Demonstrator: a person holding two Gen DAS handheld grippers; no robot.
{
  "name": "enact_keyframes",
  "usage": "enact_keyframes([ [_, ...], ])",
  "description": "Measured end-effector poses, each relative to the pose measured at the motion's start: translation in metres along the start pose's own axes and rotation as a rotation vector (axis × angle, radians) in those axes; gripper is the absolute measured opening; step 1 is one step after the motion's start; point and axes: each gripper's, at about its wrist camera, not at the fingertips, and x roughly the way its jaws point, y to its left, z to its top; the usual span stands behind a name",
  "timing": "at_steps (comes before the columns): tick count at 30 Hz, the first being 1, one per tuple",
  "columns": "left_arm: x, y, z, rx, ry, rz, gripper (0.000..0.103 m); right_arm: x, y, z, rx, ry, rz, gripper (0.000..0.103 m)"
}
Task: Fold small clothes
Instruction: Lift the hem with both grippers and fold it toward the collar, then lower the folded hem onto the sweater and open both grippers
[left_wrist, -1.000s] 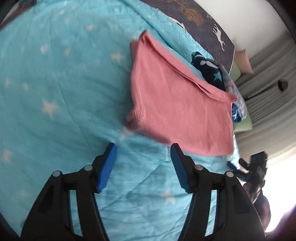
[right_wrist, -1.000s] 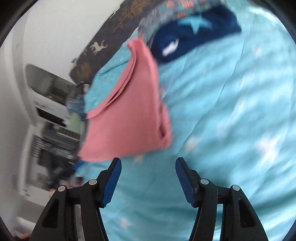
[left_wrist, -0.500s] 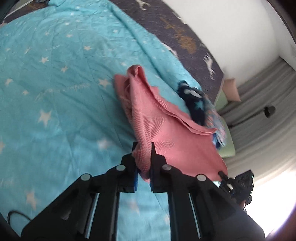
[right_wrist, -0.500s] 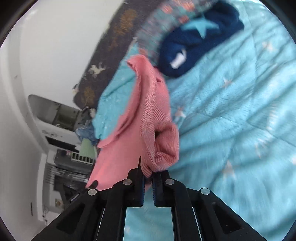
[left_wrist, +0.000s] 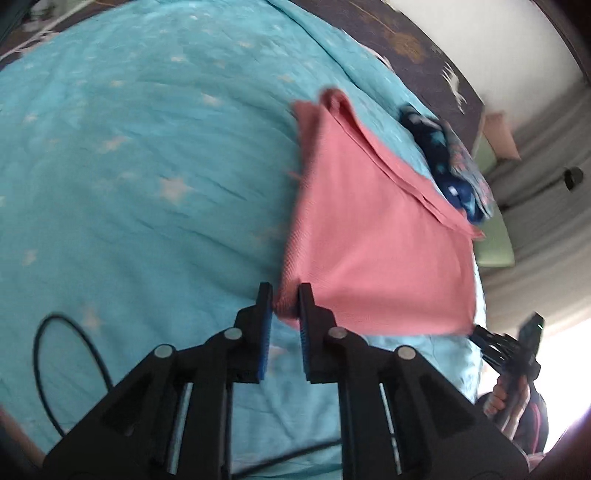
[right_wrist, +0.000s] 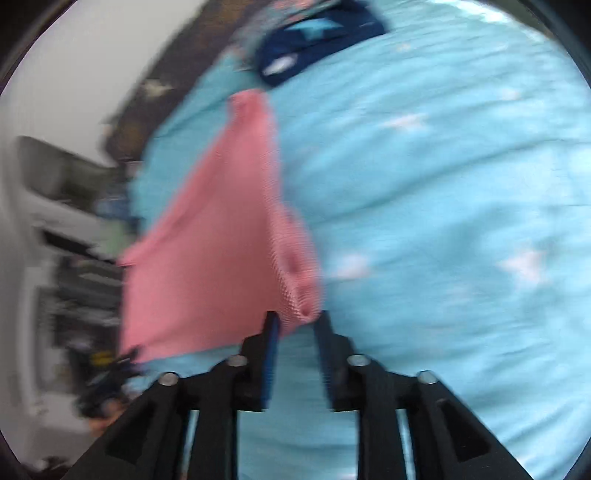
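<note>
A pink knit garment (left_wrist: 373, 236) lies folded flat on the light blue star bedspread (left_wrist: 147, 166). My left gripper (left_wrist: 285, 304) has its jaws a little apart around the garment's near left corner. In the right wrist view the same pink garment (right_wrist: 210, 266) shows, blurred by motion. My right gripper (right_wrist: 297, 321) has its jaws parted, with the garment's near right corner between the tips. The right gripper also shows in the left wrist view (left_wrist: 506, 354), at the garment's far corner.
A dark blue star-print garment (left_wrist: 443, 166) and a patterned one lie beyond the pink one, near the dark bed edge (left_wrist: 406, 48). A black cable (left_wrist: 74, 362) loops on the bedspread at the near left. Grey curtains (left_wrist: 546, 221) hang at the right.
Both grippers were shut on the lifted corners half a second ago. Now the garment lies flatter and stretched out, and both pairs of jaws have parted slightly.
</note>
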Motion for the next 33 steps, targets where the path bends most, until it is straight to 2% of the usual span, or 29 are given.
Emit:
enact_keyframes([
  [1,-0.009,-0.001,0.006,0.01,-0.049,0.029,0.014,-0.006,0.0,0.005,-0.003,-0.032,-0.019,0.029],
  [3,-0.018,-0.014,0.022,0.097,-0.137,0.07,0.014,-0.019,0.009,0.021,-0.06,-0.116,-0.039,0.03],
  [5,-0.015,-0.031,0.041,0.171,-0.169,0.1,0.014,-0.018,0.029,0.04,-0.16,-0.145,-0.029,0.031],
  [8,0.002,-0.052,0.062,0.198,-0.139,0.042,0.014,0.003,0.062,0.066,-0.24,-0.119,-0.015,0.032],
  [10,0.019,-0.071,0.07,0.235,-0.083,-0.04,0.014,0.02,0.081,0.079,-0.273,-0.088,0.069,0.032],
  [11,0.031,-0.082,0.073,0.268,-0.054,-0.068,0.014,0.028,0.088,0.083,-0.284,-0.073,0.084,0.032],
  [13,0.049,-0.092,0.076,0.293,-0.025,-0.057,0.014,0.046,0.104,0.092,-0.313,-0.054,0.078,0.032],
  [15,0.072,-0.093,0.084,0.26,0.032,-0.079,0.014,0.068,0.115,0.104,-0.33,-0.036,0.048,0.032],
  [17,0.093,-0.09,0.1,0.191,0.073,-0.143,0.014,0.082,0.118,0.115,-0.321,-0.023,0.072,0.033],
  [21,0.119,-0.095,0.145,0.116,0.02,-0.133,0.014,0.096,0.129,0.148,-0.305,-0.062,0.125,0.033],
  [23,0.12,-0.095,0.164,0.079,-0.031,-0.133,0.014,0.096,0.131,0.163,-0.263,-0.097,0.14,0.033],
  [25,0.114,-0.09,0.176,0.046,-0.087,-0.095,0.014,0.089,0.132,0.171,-0.251,-0.144,0.146,0.033],
  [27,0.106,-0.082,0.178,0.029,-0.116,-0.091,0.016,0.083,0.135,0.172,-0.263,-0.163,0.136,0.035],
  [30,0.085,-0.068,0.166,0.015,-0.161,-0.084,0.029,0.071,0.121,0.161,-0.284,-0.173,0.08,0.04],
  [33,0.072,-0.057,0.147,0.031,-0.162,-0.092,0.041,0.064,0.105,0.145,-0.292,-0.151,0.059,0.041],
])
